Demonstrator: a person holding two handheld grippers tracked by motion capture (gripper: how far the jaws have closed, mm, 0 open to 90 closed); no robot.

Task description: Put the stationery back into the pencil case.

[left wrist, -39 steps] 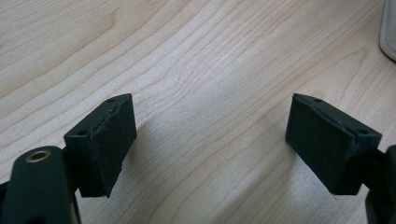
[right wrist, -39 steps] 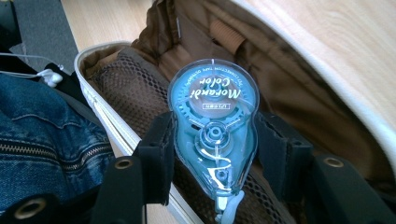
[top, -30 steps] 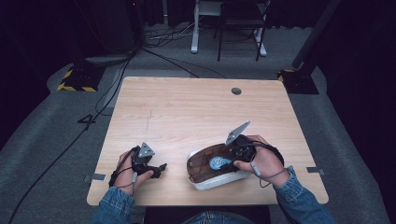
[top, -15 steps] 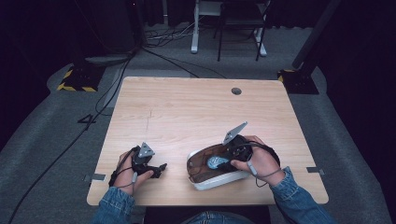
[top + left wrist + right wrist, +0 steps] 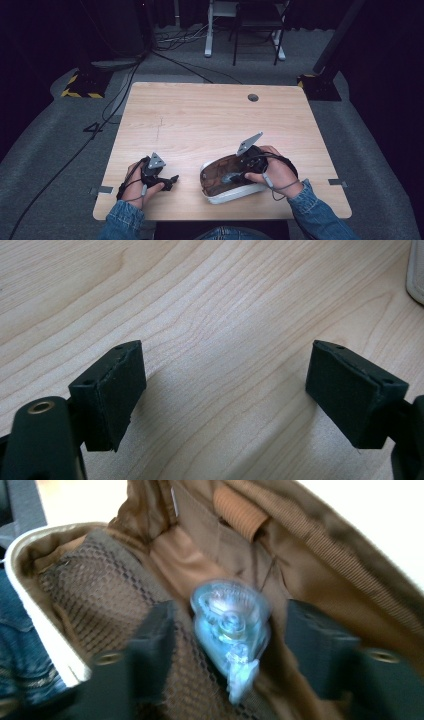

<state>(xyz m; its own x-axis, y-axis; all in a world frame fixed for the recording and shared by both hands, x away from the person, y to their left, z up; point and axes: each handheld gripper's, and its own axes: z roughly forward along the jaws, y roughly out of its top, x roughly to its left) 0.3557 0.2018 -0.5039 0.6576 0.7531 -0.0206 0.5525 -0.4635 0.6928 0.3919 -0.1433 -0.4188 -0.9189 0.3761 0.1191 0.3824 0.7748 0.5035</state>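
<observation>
right gripper [image 5: 227,645] sits over the open pouch [image 5: 212,192] near the front edge of the table [image 5: 200,115]; its jaws have just been opening and now stand apart on either side of the blue tape dispenser [image 5: 230,625], pads clear of it, so it looks let go. the dispenser lies inside the pouch on the brown mesh lining [image 5: 95,590], probably where it was meant to go. left gripper [image 5: 225,390] rests low over bare wood to the left, jaws wide, nothing between them, likely parked out of the way
</observation>
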